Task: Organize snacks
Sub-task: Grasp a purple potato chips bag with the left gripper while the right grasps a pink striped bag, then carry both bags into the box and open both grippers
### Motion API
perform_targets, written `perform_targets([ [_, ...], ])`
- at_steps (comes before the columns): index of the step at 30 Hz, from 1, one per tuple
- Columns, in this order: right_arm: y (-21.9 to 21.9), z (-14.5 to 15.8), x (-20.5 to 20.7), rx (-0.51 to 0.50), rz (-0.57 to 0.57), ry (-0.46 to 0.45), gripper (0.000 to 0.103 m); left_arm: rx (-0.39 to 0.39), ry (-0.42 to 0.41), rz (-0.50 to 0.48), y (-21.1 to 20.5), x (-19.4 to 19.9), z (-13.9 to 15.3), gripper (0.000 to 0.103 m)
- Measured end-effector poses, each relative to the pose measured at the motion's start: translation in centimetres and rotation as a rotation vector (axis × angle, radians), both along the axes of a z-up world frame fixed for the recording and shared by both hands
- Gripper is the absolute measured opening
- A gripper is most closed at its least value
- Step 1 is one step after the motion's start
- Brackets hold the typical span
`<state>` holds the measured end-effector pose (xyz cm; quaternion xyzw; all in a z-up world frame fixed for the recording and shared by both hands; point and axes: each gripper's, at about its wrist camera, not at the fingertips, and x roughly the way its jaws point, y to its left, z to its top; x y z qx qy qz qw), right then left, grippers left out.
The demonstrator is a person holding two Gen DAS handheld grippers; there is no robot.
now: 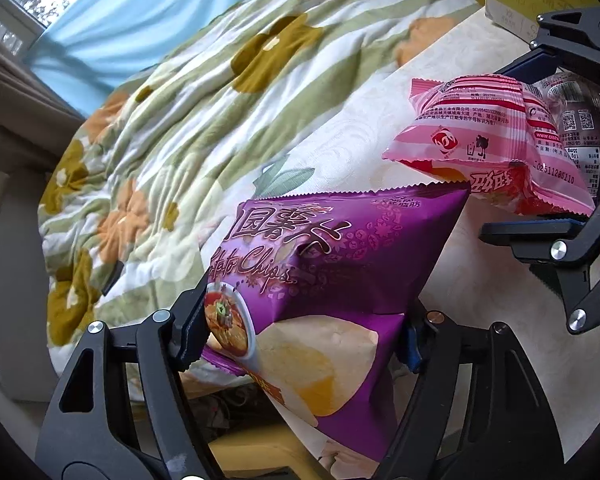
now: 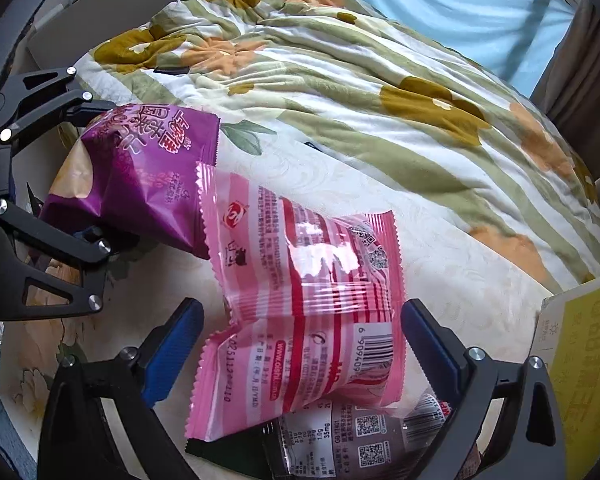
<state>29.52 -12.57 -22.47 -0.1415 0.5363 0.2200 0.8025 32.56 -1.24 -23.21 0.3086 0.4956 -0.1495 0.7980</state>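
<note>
Near the edge of the cloth-covered surface point(image 2: 440, 264), where it meets the flowered quilt point(image 2: 340, 80) on the bed, two snack bags lie side by side with their corners overlapping. The left gripper point(image 1: 300, 316) has its jaws pinching the purple chip bag point(image 1: 332, 264) across its width; the pads press into both side edges and the foil buckles between them, the bag's long axis running away from the wrist toward the pink snack bag point(image 2: 300, 300). The right gripper point(image 2: 300, 344) hangs over that pink bag with its jaws spread, one blue pad on each side and neither touching the wrapper. The pink bag's long axis runs along the line the jaws point, so they would close across its short width. It rests partly on a dark-wrapped packet point(image 2: 340, 440) below it, which may shift or get caught if the jaws reach too deep. A yellow-and-white box point(image 2: 572, 360) stands at the surface's right side, clear of both bags.
</note>
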Motion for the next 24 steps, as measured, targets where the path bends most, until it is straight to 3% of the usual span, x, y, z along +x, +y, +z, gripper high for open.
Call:
perform_targets([
  [9,0.4,-0.6,0.9,0.018,-0.003,0.046,0.071,-0.017,0.009,0.016,0.6,-0.9,0.6,0.070],
  [17,0.6,0.4,0.2,0.061,-0.028,0.042,0.064,-0.041,-0.019,0.032,1.7,-1.8,2.3,0.070],
  [24,0.5,3.5,-0.9,0.132,-0.087,0.001,0.063,-0.083,-0.061,0.054,3.2,-3.3,5.2,0.070],
])
